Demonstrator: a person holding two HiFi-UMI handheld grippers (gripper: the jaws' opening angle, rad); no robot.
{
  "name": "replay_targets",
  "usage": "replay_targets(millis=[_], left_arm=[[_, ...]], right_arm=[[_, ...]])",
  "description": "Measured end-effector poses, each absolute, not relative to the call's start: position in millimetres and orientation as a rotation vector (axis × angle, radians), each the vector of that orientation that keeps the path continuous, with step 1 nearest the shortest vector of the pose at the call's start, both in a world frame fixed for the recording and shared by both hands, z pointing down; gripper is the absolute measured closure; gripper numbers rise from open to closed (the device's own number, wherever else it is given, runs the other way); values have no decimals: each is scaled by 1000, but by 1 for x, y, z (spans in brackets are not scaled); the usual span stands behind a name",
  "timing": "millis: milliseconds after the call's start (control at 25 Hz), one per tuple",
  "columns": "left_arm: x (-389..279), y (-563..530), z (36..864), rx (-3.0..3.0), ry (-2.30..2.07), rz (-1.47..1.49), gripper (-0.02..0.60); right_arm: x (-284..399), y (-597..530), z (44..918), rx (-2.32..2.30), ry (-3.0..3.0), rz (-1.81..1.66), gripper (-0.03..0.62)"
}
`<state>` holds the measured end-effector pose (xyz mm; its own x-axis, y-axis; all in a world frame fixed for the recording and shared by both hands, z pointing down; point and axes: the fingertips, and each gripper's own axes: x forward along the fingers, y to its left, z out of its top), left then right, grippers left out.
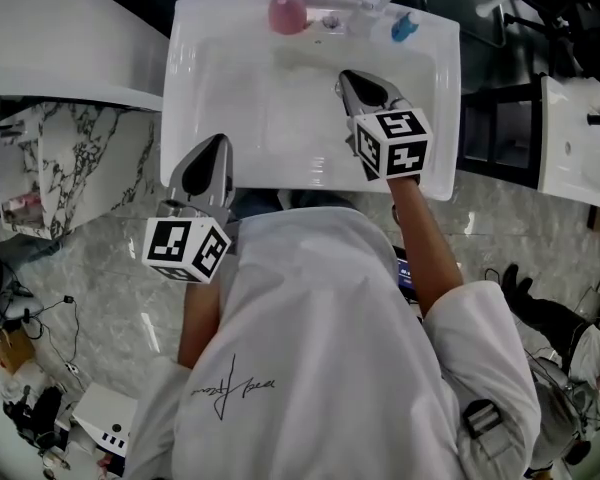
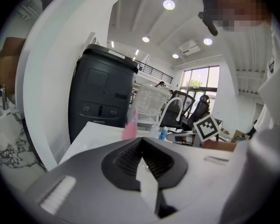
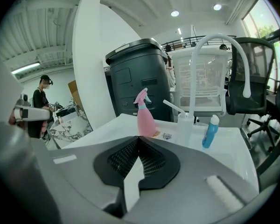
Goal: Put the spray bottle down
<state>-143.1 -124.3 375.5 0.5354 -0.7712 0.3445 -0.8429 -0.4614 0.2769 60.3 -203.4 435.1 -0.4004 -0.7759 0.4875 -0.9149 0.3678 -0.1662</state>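
Spray bottle (image 3: 144,115) is seen released on the back rim of the sink (image 1: 205,38), left of the faucet (image 3: 219,38).
The placing seems done, so the right gripper (image 1: 350,78) is best drawn straight back, clear of the bottle. It and the left gripper (image 1: 218,148) are closed on nothing. The bottle's long axis is vertical with the spray head uppermost; the nozzle heading cannot be made out.

White sink (image 1: 220,48); on its back rim a pink spray bottle (image 1: 287,10) and a blue bottle (image 1: 404,26); beside it, grey-veined marble floor (image 1: 110,268).
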Motion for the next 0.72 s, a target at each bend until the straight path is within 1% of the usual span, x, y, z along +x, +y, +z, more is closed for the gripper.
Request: replay_targets(millis=[720], left_arm=[[-146,-134,379,2361,-1308,247,554]], right_arm=[[64,-178,425,1471,-2325,670,595]])
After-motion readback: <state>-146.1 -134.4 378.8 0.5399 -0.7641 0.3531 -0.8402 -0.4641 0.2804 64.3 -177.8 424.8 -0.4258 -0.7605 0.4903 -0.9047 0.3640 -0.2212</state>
